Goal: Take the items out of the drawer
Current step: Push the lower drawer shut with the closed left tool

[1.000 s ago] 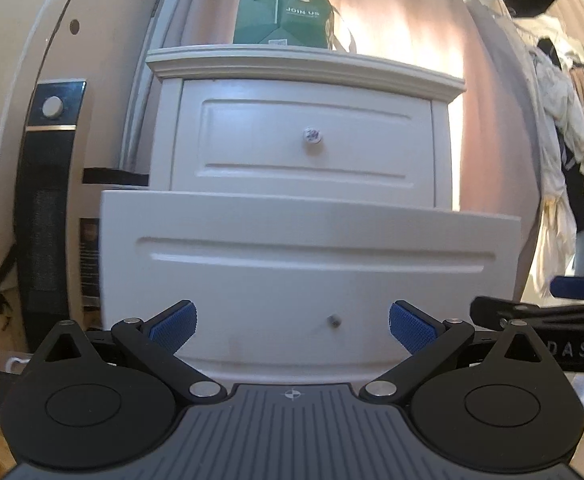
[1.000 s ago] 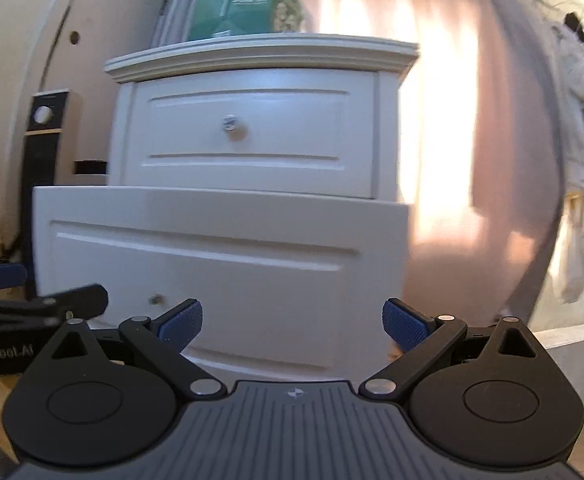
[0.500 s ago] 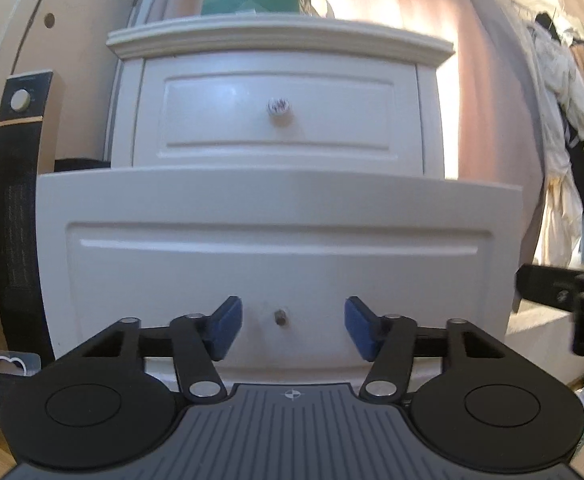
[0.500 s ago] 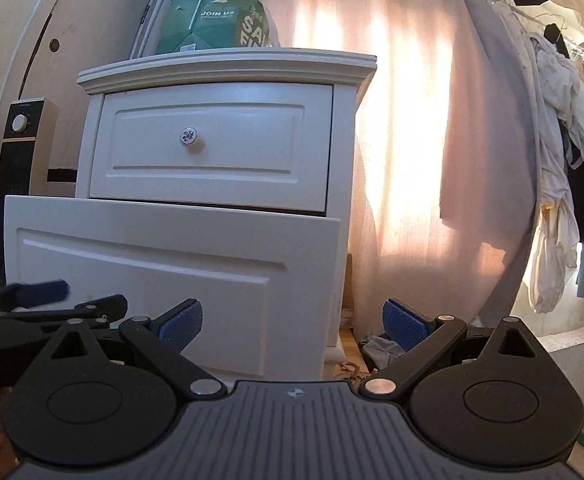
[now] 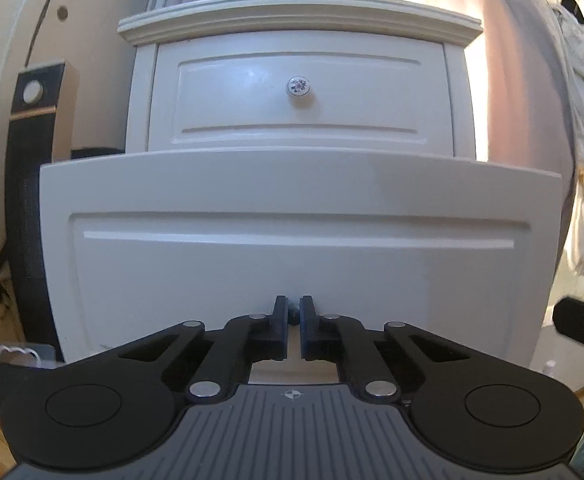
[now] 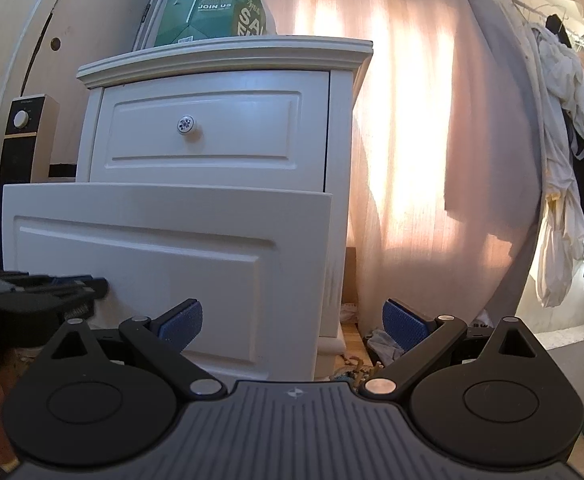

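Two risks I see. The left gripper pinches the small knob of the lower drawer, which stands partly out before the jaws; the thin grip may slip. The right gripper, jaws spread and empty, waits beside the drawer's corner and may bump it.

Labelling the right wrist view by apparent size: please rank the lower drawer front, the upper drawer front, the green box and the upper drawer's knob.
Largest to smallest as they look:
1. lower drawer front, though it stands nearer the camera, which enlarges it
2. upper drawer front
3. green box
4. upper drawer's knob
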Demonstrator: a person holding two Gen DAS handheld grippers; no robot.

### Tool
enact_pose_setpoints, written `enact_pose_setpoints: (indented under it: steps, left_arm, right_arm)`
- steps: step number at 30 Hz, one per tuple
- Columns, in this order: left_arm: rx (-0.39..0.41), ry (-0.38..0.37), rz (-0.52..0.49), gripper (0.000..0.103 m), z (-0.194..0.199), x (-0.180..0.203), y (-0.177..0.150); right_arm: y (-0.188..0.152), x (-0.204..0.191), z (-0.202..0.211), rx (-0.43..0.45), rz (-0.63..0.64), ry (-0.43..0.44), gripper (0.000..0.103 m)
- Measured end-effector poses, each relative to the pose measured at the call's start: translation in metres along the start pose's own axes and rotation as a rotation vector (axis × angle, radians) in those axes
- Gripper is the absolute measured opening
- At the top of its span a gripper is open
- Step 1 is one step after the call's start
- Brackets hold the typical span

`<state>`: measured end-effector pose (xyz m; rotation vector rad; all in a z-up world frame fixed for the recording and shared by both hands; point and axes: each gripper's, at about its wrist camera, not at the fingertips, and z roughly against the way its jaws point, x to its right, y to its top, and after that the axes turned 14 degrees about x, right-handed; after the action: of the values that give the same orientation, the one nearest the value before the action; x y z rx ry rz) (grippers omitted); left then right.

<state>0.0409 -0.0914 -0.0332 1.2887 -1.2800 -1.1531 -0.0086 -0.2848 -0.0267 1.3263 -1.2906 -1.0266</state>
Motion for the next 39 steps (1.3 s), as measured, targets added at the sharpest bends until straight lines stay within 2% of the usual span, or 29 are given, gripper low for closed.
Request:
enact_pose_setpoints:
  steps: [4, 13, 17, 24, 39]
  left_arm:
    - [0.012, 0.001, -0.029, 0.003, -0.001, 0.004, -0.002]
    - [0.003, -0.007, -0.024, 0.004, -0.015, 0.004, -0.001]
    - [-0.009, -0.017, -0.021, 0.004, -0.031, 0.007, 0.001]
    - [-0.044, -0.011, -0.007, 0.004, -0.060, 0.019, 0.004]
    - [-0.049, 0.001, -0.016, 0.004, -0.114, 0.043, 0.001]
  right_arm:
    - [0.000, 0.003, -0.003, 0.000, -0.025, 0.007, 0.103]
    - [0.000, 0.002, -0.008, 0.016, -0.059, 0.034, 0.103]
    - [0.002, 0.010, -0.009, 0.032, -0.103, 0.038, 0.103]
    - [0.002, 0.012, -0.013, 0.055, -0.102, 0.039, 0.103]
    - [-0.012, 0.013, -0.041, 0.016, -0.119, 0.051, 0.103]
